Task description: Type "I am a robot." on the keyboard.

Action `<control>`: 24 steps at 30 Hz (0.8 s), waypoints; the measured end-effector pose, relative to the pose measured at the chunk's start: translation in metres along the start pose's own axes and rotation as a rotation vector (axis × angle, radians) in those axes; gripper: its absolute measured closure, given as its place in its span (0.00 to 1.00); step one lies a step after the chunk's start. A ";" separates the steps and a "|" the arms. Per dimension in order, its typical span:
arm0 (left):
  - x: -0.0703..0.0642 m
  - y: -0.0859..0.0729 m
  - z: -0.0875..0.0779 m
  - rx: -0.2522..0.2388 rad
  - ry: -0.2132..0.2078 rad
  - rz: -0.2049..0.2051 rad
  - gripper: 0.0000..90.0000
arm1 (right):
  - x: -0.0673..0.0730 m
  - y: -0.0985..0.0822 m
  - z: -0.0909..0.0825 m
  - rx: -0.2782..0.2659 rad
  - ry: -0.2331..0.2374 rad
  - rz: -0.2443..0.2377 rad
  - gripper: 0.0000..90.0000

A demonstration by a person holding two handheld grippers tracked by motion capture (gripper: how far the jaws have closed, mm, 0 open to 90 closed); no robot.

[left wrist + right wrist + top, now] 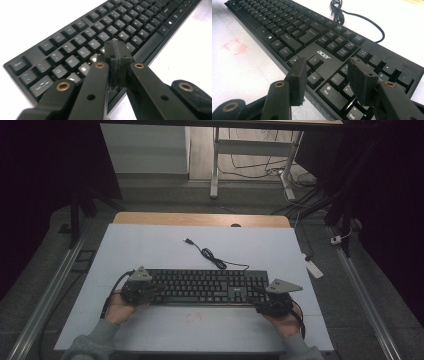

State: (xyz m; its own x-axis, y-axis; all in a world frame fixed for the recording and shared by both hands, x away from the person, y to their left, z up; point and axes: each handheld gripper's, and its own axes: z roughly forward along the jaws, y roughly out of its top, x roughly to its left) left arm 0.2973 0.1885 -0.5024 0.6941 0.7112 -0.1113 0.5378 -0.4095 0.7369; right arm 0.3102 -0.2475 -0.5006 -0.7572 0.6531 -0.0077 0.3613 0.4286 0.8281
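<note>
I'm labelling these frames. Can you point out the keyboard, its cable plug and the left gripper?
keyboard (200,285), high view, middle keys.
plug (188,240), high view, cable's free end.
left gripper (117,53), left gripper view, shut tips.

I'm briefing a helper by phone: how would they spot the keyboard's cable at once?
On the white board that covers the table lies a black keyboard. From its far edge a thin black cable runs away from the person, loosely coiled midway. Its free plug end rests unconnected on the white surface.
</note>
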 end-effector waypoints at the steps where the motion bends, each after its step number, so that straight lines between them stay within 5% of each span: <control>1: -0.002 0.000 0.002 -0.001 -0.001 0.001 0.99 | 0.000 0.000 0.000 0.001 0.000 -0.001 0.56; 13: -0.019 0.003 0.022 0.056 -0.040 0.065 0.99 | 0.000 -0.001 0.001 0.011 -0.008 -0.003 0.56; 24: -0.025 0.003 0.030 0.076 -0.047 0.084 0.99 | 0.000 -0.001 0.002 0.015 -0.001 -0.005 0.56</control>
State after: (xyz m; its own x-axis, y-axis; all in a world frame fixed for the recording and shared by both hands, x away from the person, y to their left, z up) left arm 0.2961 0.1529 -0.5170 0.7593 0.6453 -0.0838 0.5099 -0.5101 0.6927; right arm 0.3109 -0.2470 -0.5023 -0.7585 0.6516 -0.0129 0.3654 0.4416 0.8194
